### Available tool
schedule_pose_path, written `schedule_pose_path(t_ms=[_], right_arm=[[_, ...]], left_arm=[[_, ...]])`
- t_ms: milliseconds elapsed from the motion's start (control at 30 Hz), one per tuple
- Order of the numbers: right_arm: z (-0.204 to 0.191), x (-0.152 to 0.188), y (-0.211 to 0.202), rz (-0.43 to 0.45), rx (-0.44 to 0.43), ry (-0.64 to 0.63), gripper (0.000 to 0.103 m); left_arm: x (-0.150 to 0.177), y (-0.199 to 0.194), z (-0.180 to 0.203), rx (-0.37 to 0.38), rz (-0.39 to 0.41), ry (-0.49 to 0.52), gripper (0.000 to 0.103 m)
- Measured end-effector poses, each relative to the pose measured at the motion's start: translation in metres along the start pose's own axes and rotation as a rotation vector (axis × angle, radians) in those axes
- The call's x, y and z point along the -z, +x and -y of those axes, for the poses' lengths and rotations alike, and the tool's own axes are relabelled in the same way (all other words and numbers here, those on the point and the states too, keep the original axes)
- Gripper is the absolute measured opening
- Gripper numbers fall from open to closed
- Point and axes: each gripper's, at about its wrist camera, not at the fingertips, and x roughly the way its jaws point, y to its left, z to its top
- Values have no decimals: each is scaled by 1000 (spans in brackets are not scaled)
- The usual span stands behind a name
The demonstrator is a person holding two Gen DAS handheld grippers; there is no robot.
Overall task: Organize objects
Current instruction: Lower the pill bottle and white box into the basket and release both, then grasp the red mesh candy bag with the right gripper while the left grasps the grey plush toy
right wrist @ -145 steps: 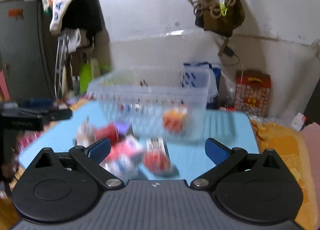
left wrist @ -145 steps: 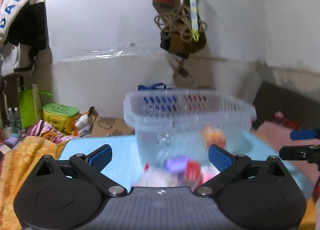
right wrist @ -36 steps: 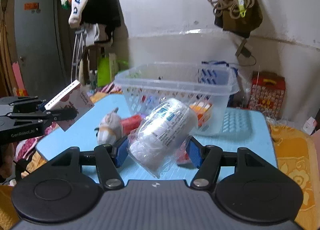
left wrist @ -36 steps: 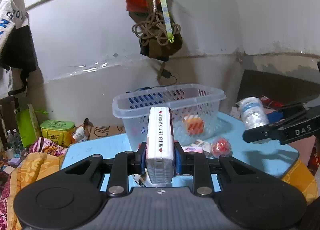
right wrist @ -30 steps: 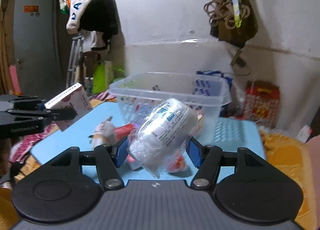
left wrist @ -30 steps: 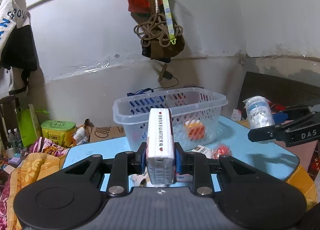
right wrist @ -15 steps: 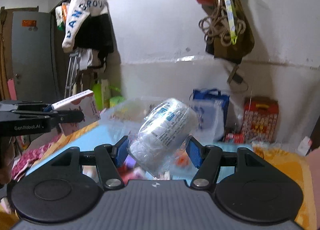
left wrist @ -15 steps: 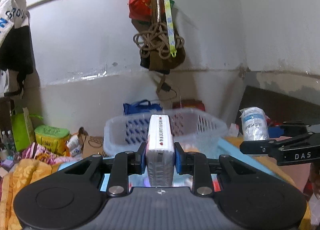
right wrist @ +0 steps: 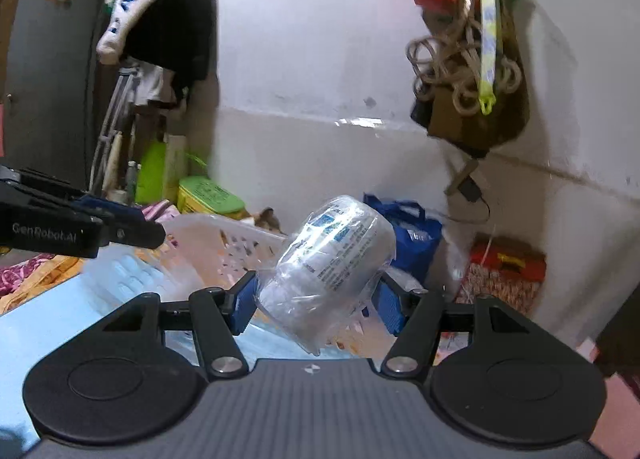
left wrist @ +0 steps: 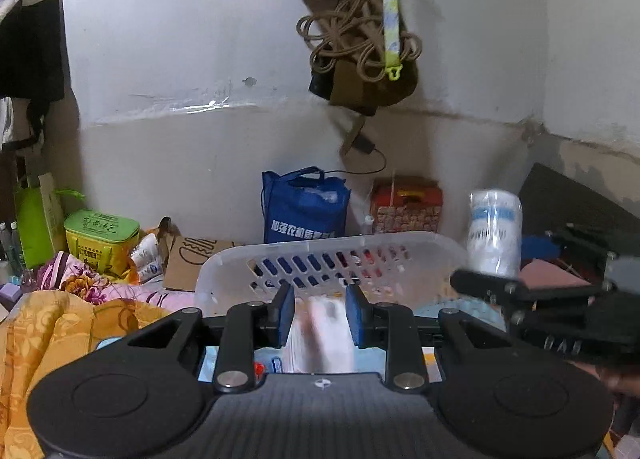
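Observation:
A clear plastic basket (left wrist: 332,259) stands on the blue table, just beyond and below my left gripper (left wrist: 320,313). The left jaws stand slightly apart, and a blurred white box (left wrist: 322,333) is dropping from between them. My right gripper (right wrist: 316,301) is shut on a plastic-wrapped white roll (right wrist: 326,265) and holds it above the basket's rim (right wrist: 224,237). The roll (left wrist: 495,235) and the right gripper (left wrist: 532,299) show at the right of the left wrist view. The left gripper (right wrist: 132,233) shows at the left of the right wrist view, with nothing between its fingertips.
Behind the table, a blue bag (left wrist: 304,207), a red patterned box (left wrist: 406,205) and a green box (left wrist: 102,235) sit by the white wall. A rope bundle (left wrist: 360,39) hangs on the wall. Orange cloth (left wrist: 52,331) lies at left. The blue table (right wrist: 64,319) shows beside the basket.
My left gripper has opened and let go of the white box, which is falling toward the basket. Both grippers have moved over the basket. The right gripper still holds the roll.

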Motion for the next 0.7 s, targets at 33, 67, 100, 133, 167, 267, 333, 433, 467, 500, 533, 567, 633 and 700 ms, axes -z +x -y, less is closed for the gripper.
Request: schedule_pose_path(t_ms=[33,67,100,133,167,267,333,433,467,500,533,567,633,700], right_arm=[[3,2,3,6,-10,22,64],[4,2,5,2,-11,23,65],[3,3,8,-9,-8,12,68],[1,3,10,-20,-4,3,86],[-1,5,9,-11,11,3,103],[-6,10,-10,71,25,3,103],[-6,12,-27,98,22,50,103],[-6,24,-55,100,-22,178,103],[-8,29,-61,82,-49,196,103],[-12,37,-66,55,-73,189,103],[-17,47,-71,40,-84,180,103],[-22,57,-74,19,-89,170,103],[-29,72,-70,-64,-110,145,103],[-32,81,-67,-116,-118,144,103]], left_arm=[[1,7,-1,-7,1,-4,31],[1,12,-1,-10,-4,-7,31],[2,17,-2,-12,-9,-8,31],[4,18,-4,-22,10,-10,34],[6,17,-4,-35,32,-1,46],[16,4,1,-87,84,79,81],[25,-12,2,-101,120,103,81],[38,-38,-1,-67,145,80,82],[42,-46,-2,-52,147,73,83],[50,-55,-4,-38,145,65,83],[57,-61,-4,-30,138,60,83],[65,-66,-6,-25,126,59,84],[82,-68,-7,-33,81,61,84],[98,-67,-10,-51,24,62,84]])
